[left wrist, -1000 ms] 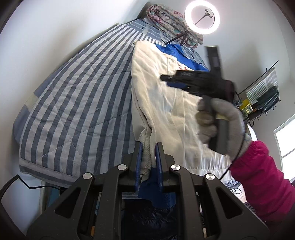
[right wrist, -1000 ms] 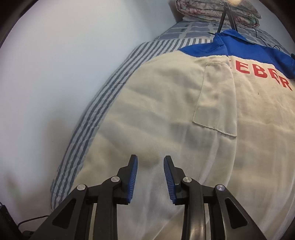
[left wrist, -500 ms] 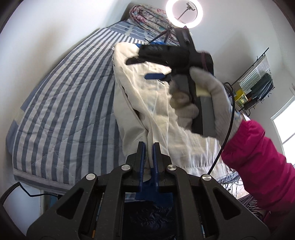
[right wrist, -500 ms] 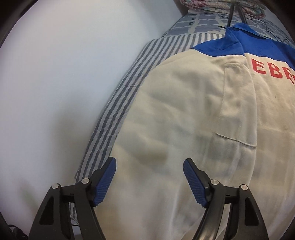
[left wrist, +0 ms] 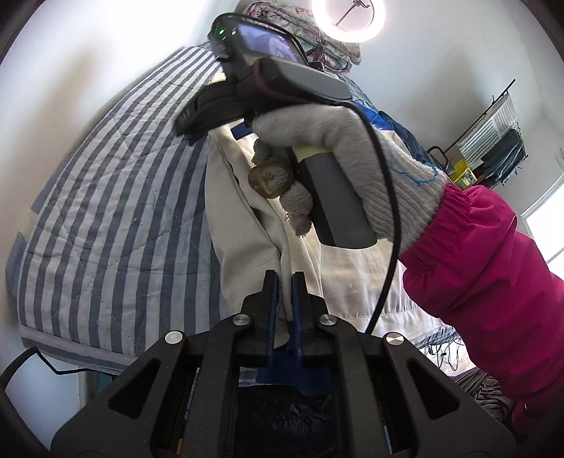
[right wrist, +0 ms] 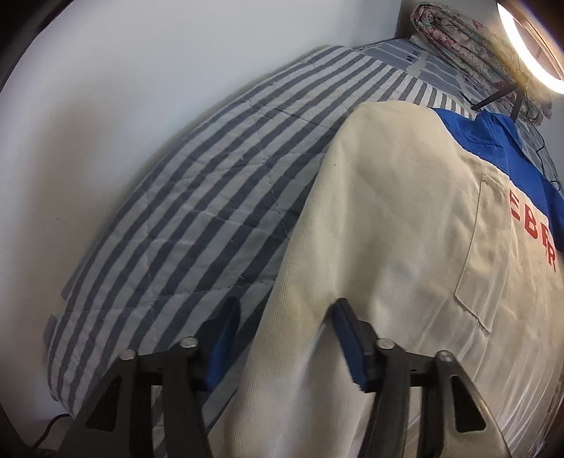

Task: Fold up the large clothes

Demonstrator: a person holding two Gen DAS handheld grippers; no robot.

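1. your left gripper [left wrist: 283,282] has its blue pads pressed close together on a fold of the cream garment [left wrist: 246,225]; the cloth sits pinched between the two fingers and runs up and away from them.
2. your right gripper [right wrist: 282,338] is spread wide, its two blue pads set well apart. the left pad [right wrist: 220,347] sits over the striped quilt [right wrist: 197,211] and the right pad [right wrist: 352,348] over the cream cloth, so the garment's edge falls between them. nothing is gripped there.
3. the garment lies spread on the striped quilt on the bed, cream in the body with a blue yoke and collar [right wrist: 493,148] at the far end. red letters [right wrist: 535,232] run down below the blue part, cut off by the frame edge, and a patch pocket [right wrist: 483,260] is stitched beside them.
4. in the left wrist view your right hand [left wrist: 338,155], in a grey knit glove with a magenta sleeve [left wrist: 493,267], holds the right tool's handle above the garment; a black cable [left wrist: 387,225] hangs from it.
5. at the head of the bed a folded floral blanket [right wrist: 469,45] rests against the wall, with a lit ring light [left wrist: 347,17] on a stand in front of it.
6. a wire rack [left wrist: 493,148] with folded items hangs on the wall to the right.
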